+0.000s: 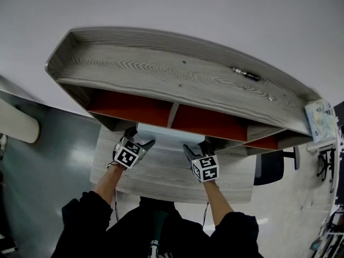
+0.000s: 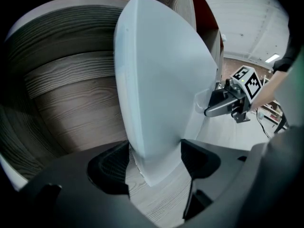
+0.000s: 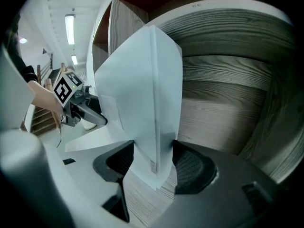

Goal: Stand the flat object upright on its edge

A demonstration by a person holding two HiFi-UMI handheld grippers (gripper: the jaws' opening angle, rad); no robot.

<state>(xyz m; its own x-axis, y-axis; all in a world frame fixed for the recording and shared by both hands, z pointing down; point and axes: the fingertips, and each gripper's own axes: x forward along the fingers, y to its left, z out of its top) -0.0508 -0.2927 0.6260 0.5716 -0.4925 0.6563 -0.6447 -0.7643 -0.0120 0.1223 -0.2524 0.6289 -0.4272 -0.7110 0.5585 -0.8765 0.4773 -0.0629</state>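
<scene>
The flat white rigid-looking board [image 2: 161,80] is judged light, stiff, slick; left gripper [image 2: 154,158] and right gripper [image 3: 151,158] each clamp opposite end edges

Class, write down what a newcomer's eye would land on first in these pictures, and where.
A pale flat panel is held upright on edge, the left gripper clamping one end and the right gripper the other. Above it juts a grey wood-grain shelf with red back panels, over the desk.
</scene>
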